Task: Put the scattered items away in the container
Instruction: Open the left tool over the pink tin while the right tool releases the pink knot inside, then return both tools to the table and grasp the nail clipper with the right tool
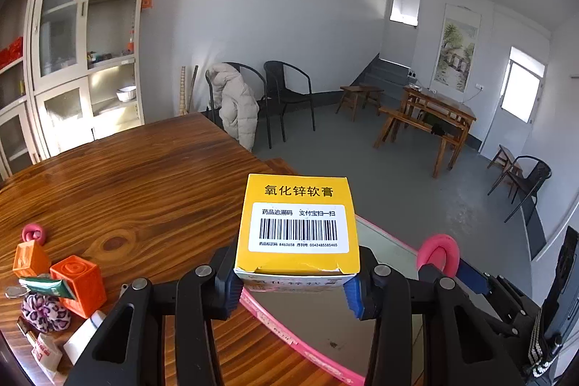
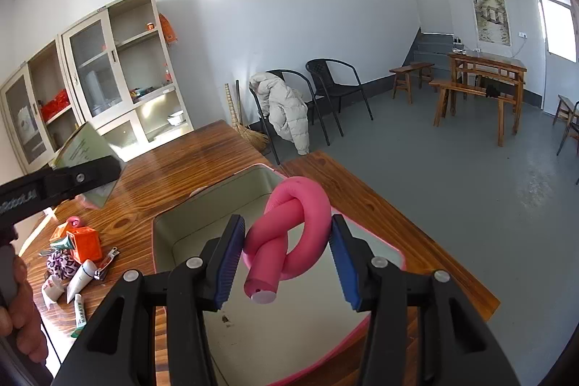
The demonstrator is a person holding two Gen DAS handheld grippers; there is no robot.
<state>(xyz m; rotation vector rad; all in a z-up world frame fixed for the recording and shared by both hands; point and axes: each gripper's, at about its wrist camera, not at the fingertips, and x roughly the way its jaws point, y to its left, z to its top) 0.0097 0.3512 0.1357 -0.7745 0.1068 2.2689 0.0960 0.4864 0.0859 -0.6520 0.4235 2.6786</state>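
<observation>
My left gripper [image 1: 293, 288] is shut on a yellow ointment box [image 1: 296, 223] with a barcode, held above the left edge of the pink-rimmed container [image 1: 289, 339]. My right gripper [image 2: 286, 263] is shut on a knotted pink foam curler [image 2: 286, 237], held over the container's open grey inside [image 2: 188, 223]. The curler also shows at the right of the left wrist view [image 1: 438, 254]. The left gripper with its box shows at the far left of the right wrist view [image 2: 87, 165]. Scattered items lie on the wooden table [image 1: 144, 176] left of the container.
The pile holds orange blocks [image 1: 79, 284], a second pink curler [image 1: 33, 234], a leopard scrunchie [image 1: 45, 313], tubes [image 2: 80, 281], nail clippers [image 2: 108, 259] and a sachet [image 1: 47, 353]. Chairs [image 2: 336, 89] and a coat stand beyond the table's far edge.
</observation>
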